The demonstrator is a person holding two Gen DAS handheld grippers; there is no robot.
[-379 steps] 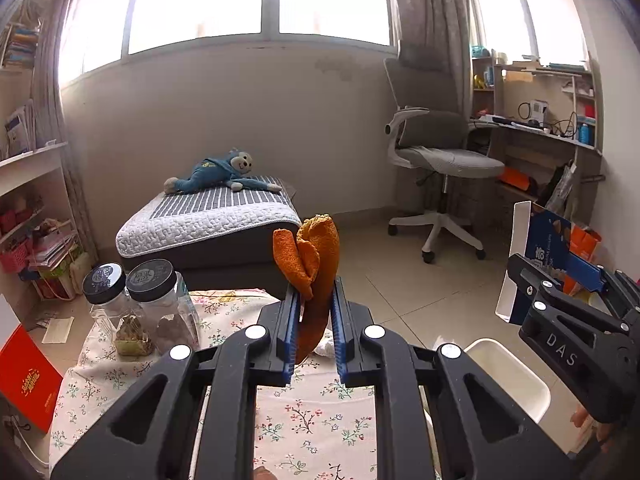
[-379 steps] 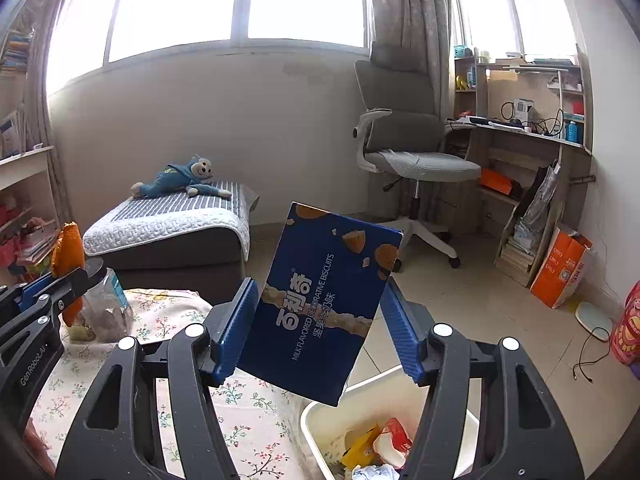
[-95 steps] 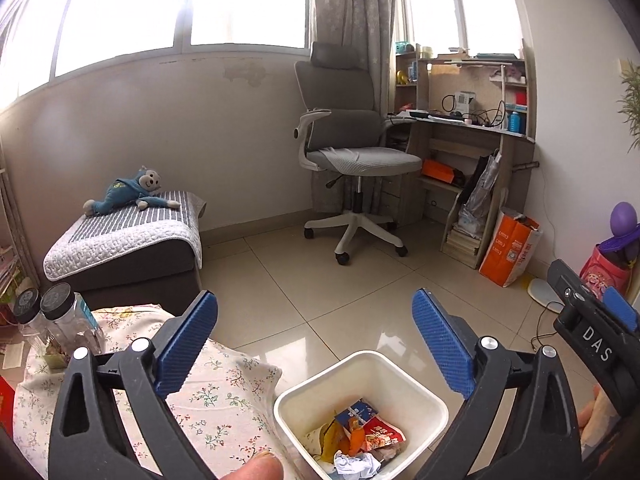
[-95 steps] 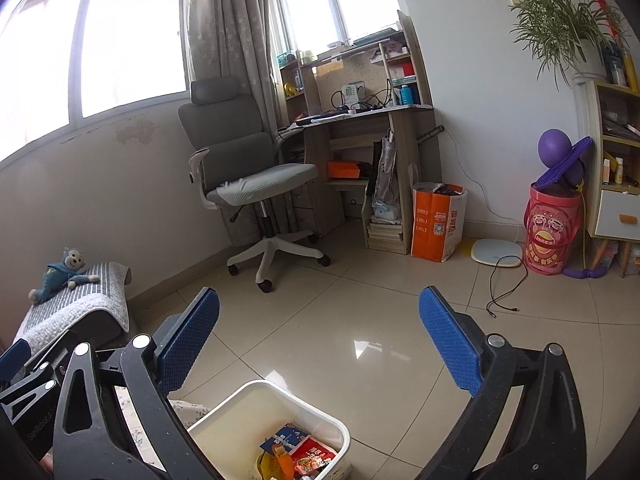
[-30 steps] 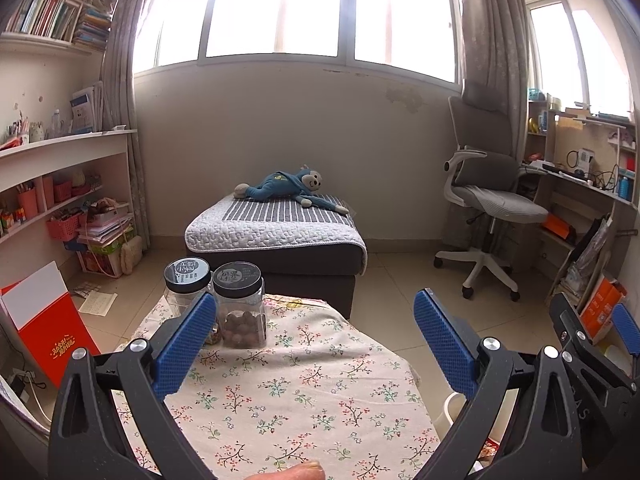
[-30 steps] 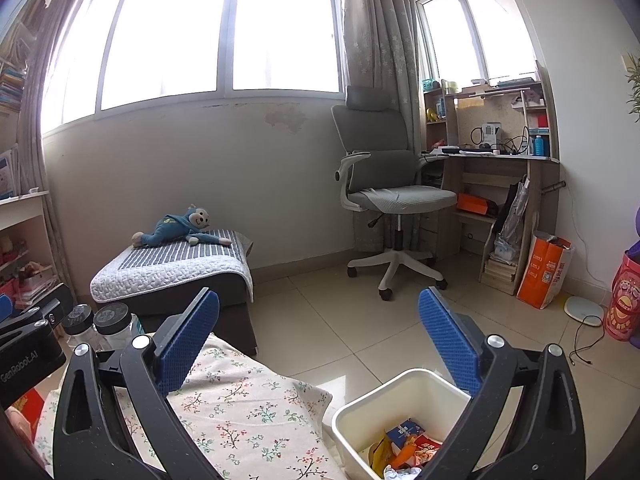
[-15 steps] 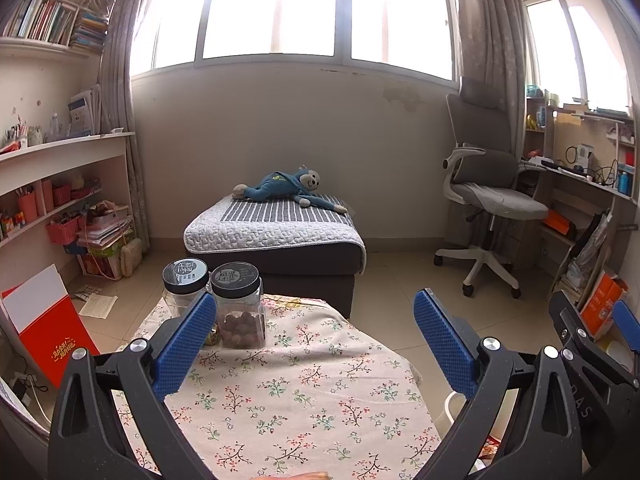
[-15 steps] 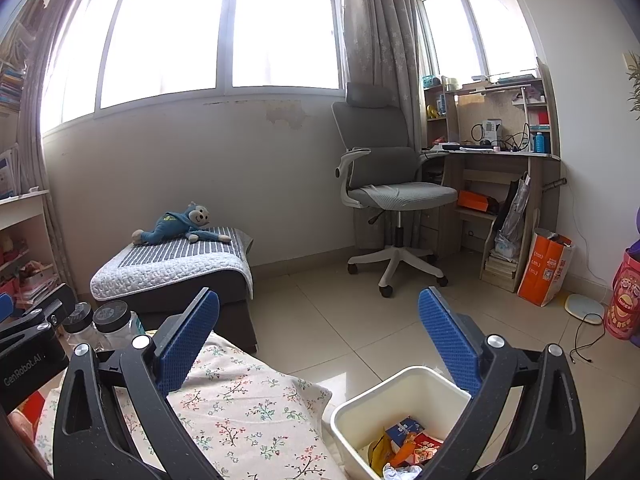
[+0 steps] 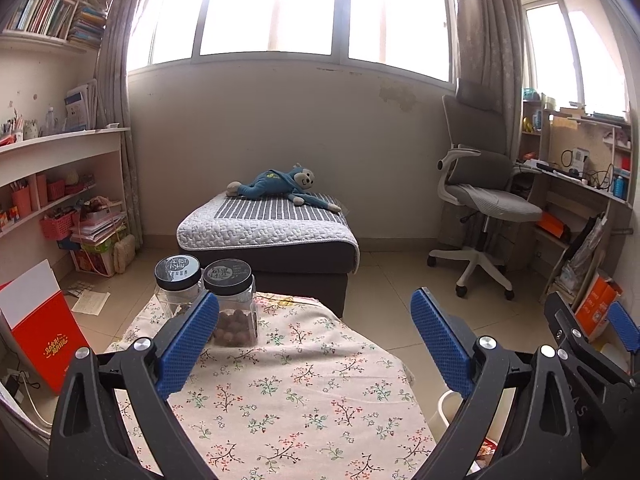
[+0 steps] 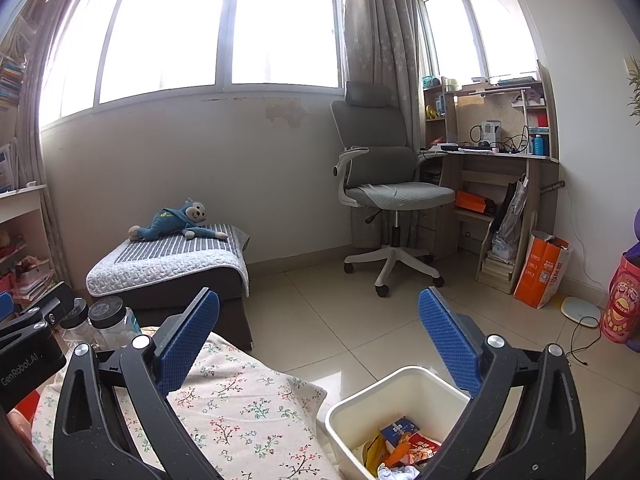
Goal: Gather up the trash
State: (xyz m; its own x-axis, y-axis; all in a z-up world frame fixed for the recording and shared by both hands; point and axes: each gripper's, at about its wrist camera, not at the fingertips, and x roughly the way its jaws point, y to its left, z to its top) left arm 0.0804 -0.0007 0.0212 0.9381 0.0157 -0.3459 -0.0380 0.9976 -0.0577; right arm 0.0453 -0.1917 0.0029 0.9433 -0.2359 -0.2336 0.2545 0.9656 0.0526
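1. Holding nothing, your left gripper (image 9: 316, 344) is closing from wide; your right gripper (image 10: 320, 344) gapes empty.
2. Below the right fingers, the white bin (image 10: 404, 396) holds the trash (image 10: 404, 444): wrappers, a blue box.
3. Beside the left finger stand two black-lidded jars (image 9: 230, 308), one holding brown balls.
4. Both jars stand on the floral tablecloth (image 9: 288, 396).
5. The left gripper's body reads "GenRobot.AI".

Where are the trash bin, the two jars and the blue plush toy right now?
trash bin (image 10: 404, 380): right wrist view, far rim.
two jars (image 9: 234, 308): left wrist view, side of the nearer jar.
blue plush toy (image 9: 272, 183): left wrist view, its back.
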